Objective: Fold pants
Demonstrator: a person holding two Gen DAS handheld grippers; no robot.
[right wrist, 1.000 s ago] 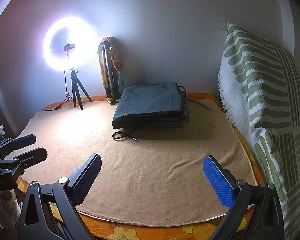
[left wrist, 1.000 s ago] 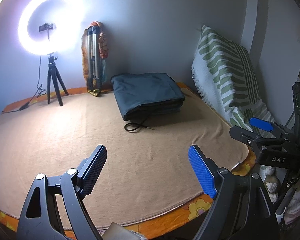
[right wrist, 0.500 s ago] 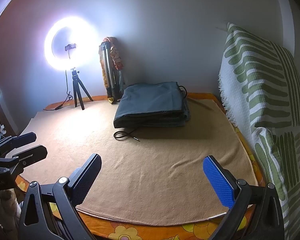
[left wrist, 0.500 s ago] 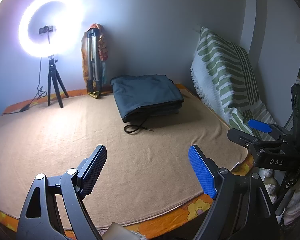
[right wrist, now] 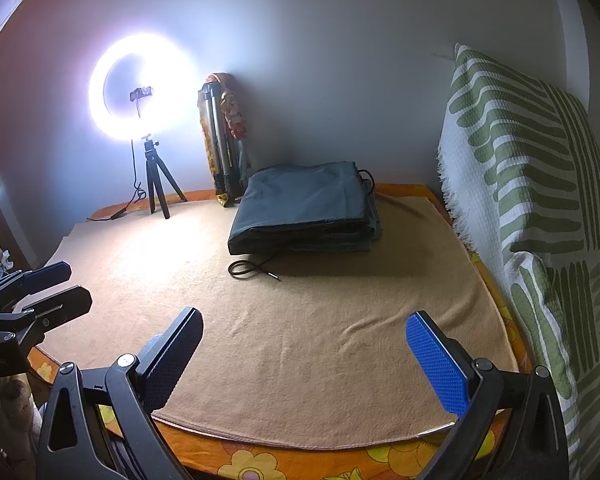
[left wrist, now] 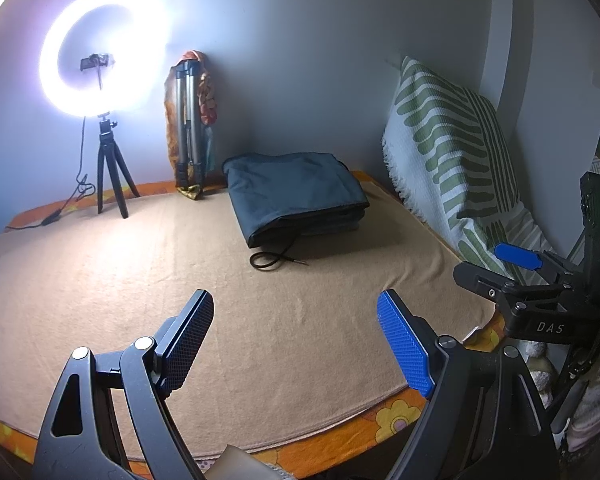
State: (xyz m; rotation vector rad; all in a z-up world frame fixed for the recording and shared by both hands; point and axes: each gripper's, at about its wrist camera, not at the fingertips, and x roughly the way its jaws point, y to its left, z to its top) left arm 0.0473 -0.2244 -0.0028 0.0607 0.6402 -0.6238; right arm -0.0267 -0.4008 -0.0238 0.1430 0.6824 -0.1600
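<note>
Since a second ago almost nothing has shifted: your two grippers have drifted only a hair and the folded bundle sits where it did. Your left gripper [left wrist: 296,344] hangs released, its two pads spread wide with nothing between them, above the near edge of the tan blanket [left wrist: 180,280]. Your right gripper [right wrist: 304,354] is likewise spread and empty, over the same near edge. From the left wrist you see the right tool off to your right, and from the right wrist the left tool at your far left; both sit apart from the cloth.

Under the blanket one orange flowered sheet [right wrist: 252,464] shows along the front border. The blanket lies mostly flat, with a few low wrinkles just ahead of your right tool.

Farther ahead, well beyond both sets of fingers and a little right of centre from the left wrist, lie the pants [left wrist: 296,196], one dark grey-blue folded stack resting on the blanket near the wall. One black drawstring [left wrist: 272,258] loops out from its near edge onto the blanket.

To your right stands one white pillow with green stripes [right wrist: 524,184], leaning against the wall. At the back, left of the pants, one folded silver tripod [left wrist: 188,132] with a patterned cloth draped on it leans on the grey wall, and further left one lit ring light [left wrist: 100,48] stands on a small black tripod
</note>
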